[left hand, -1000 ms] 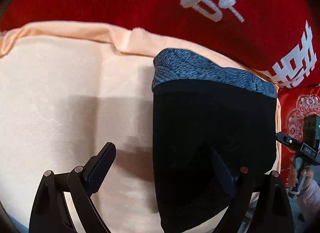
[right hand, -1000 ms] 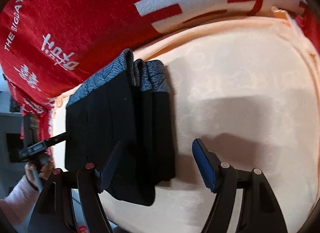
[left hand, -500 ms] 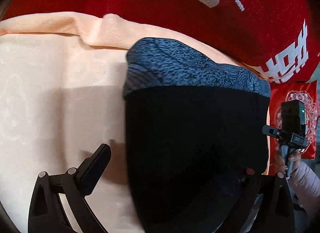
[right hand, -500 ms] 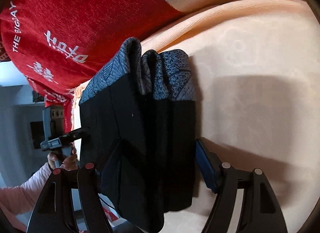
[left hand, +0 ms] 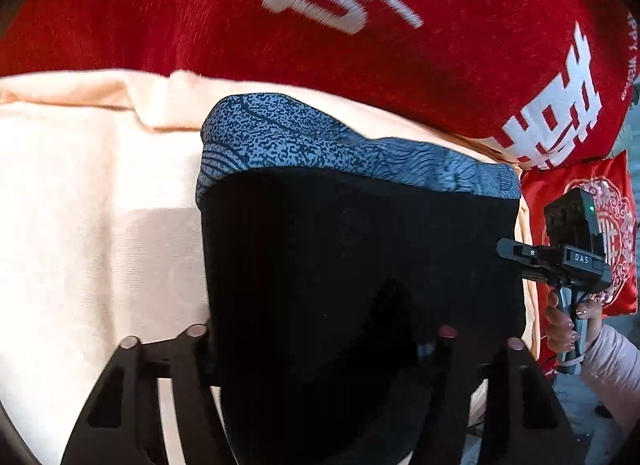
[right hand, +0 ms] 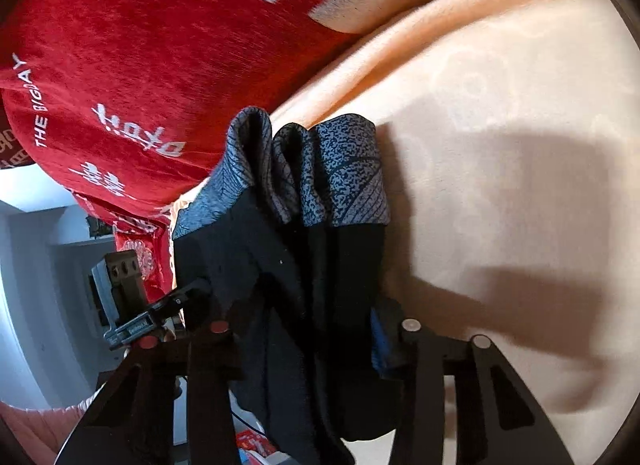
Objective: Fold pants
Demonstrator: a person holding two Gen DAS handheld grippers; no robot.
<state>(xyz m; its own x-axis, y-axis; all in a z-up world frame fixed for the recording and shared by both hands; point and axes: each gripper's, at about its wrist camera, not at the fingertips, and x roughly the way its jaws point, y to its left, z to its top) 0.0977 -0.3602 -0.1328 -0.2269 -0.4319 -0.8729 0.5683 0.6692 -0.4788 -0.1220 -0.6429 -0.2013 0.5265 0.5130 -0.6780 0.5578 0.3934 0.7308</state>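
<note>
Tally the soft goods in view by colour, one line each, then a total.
Black with a blue-grey patterned band: 1, the folded pants
Red with white lettering: 1, the blanket
Red with an ornate pattern: 1, the small cushion
Peach: 1, the sheet
Total: 4

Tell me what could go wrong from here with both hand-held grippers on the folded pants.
The pants hang in stacked layers near the sheet's edge; if either the left hand-held gripper or the right hand-held gripper pinches only some layers, the fold could fall open. Uneven pulling might also skew the patterned waistband.
</note>
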